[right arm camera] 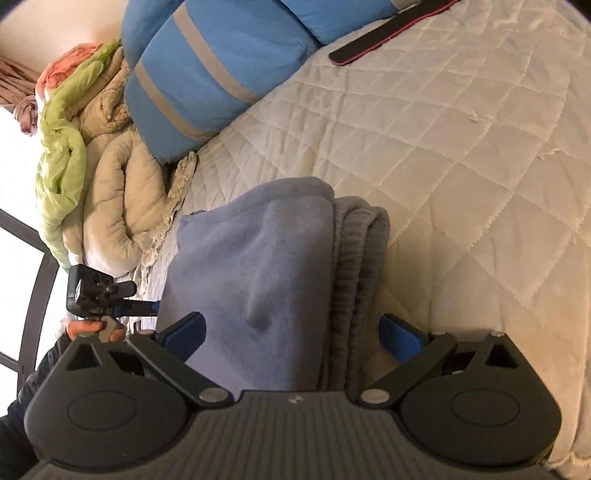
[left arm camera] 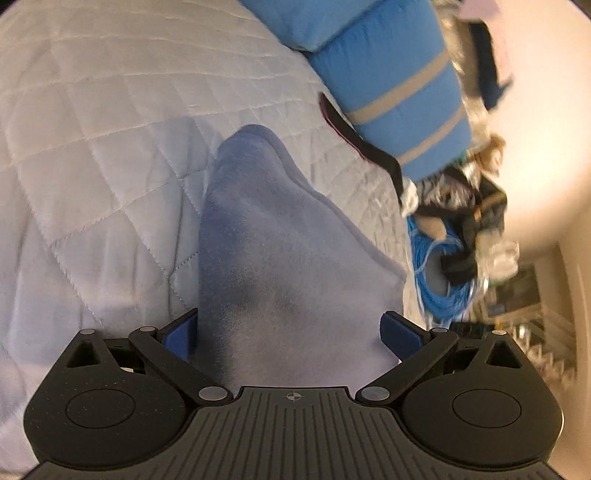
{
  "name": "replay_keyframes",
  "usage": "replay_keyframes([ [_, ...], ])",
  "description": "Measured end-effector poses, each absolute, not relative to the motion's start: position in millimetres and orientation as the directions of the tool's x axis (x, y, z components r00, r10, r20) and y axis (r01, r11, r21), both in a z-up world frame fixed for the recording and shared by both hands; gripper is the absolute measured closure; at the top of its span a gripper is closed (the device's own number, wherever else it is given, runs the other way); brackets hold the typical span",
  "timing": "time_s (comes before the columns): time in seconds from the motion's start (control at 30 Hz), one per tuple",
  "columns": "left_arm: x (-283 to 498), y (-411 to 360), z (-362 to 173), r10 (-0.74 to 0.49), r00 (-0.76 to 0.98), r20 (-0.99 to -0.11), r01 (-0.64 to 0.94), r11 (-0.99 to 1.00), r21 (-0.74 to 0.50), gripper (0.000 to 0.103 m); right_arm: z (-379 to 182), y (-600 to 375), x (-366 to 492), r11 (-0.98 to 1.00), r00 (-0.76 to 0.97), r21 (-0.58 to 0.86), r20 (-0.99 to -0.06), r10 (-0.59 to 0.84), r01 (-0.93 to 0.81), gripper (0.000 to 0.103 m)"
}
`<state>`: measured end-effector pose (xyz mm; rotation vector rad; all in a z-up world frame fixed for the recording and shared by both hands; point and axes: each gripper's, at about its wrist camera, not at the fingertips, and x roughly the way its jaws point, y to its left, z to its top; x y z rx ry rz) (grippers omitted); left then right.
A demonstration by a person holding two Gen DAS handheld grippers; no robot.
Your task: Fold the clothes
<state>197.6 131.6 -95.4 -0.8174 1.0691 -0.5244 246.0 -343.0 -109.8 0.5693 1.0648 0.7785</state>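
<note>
A blue-grey fleece garment lies folded on the white quilted bed cover. My left gripper is open, its blue-padded fingers standing wide on either side of the near end of the cloth. In the right wrist view the same garment shows a grey ribbed band stacked along its right edge. My right gripper is open too and straddles fleece and band. The left gripper's camera mount, held by a hand, sits at the garment's left side.
Blue pillows with grey stripes lie at the head of the bed, a black strip with a pink edge beside them. A rolled beige comforter and a green cloth sit at the left. A blue cable coil lies off the bed.
</note>
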Motion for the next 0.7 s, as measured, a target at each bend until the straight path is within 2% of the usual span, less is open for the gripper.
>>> replay_keyframes([
  [0.1, 194.0, 127.0, -94.3, -0.714, 0.412, -0.565, -0.016, 0.615, -0.788, 0.002, -112.9, -345.7, 247.6, 0.574, 0.275, 0.777, -0.51, 0.815, -0.26, 0.001],
  [0.13, 192.9, 125.5, -93.5, -0.706, 0.415, -0.573, -0.017, 0.624, -0.781, 0.005, -113.8, -346.1, 247.8, 0.559, 0.274, 0.789, -0.496, 0.824, -0.255, 0.002],
  [0.2, 191.8, 123.6, -92.0, -0.69, 0.417, -0.592, -0.028, 0.641, -0.767, 0.019, -113.7, -344.1, 246.4, 0.551, 0.274, 0.796, -0.487, 0.829, -0.252, 0.007],
  [0.27, 191.0, 123.8, -90.5, -0.665, 0.412, -0.623, -0.04, 0.67, -0.742, 0.044, -110.7, -341.9, 244.2, 0.571, 0.281, 0.778, -0.504, 0.817, -0.262, 0.011],
  [0.3, 189.7, 125.0, -89.8, -0.642, 0.411, -0.647, -0.05, 0.693, -0.719, 0.052, -108.9, -341.6, 243.2, 0.584, 0.287, 0.767, -0.516, 0.807, -0.266, 0.021],
  [0.33, 188.7, 126.4, -89.4, -0.621, 0.41, -0.669, -0.064, 0.712, -0.7, 0.069, -107.2, -342.9, 242.6, 0.602, 0.296, 0.754, -0.531, 0.794, -0.262, 0.045],
  [0.37, 187.9, 128.4, -89.2, -0.606, 0.41, -0.682, -0.078, 0.721, -0.688, 0.077, -106.5, -345.6, 242.2, 0.612, 0.301, 0.748, -0.54, 0.786, -0.256, 0.069],
  [0.4, 186.6, 130.5, -89.1, -0.608, 0.411, -0.68, -0.085, 0.717, -0.692, 0.082, -106.7, -348.9, 241.8, 0.611, 0.302, 0.75, -0.539, 0.786, -0.251, 0.077],
  [0.5, 184.2, 133.2, -82.4, -0.626, 0.416, -0.659, -0.07, 0.701, -0.71, 0.086, -105.4, -354.4, 239.3, 0.612, 0.308, 0.75, -0.538, 0.785, -0.251, 0.081],
  [0.7, 183.9, 132.9, -54.6, -0.64, 0.413, -0.648, -0.035, 0.7, -0.714, 0.088, -85.3, -352.2, 236.9, 0.625, 0.325, 0.735, -0.542, 0.775, -0.263, 0.082],
])
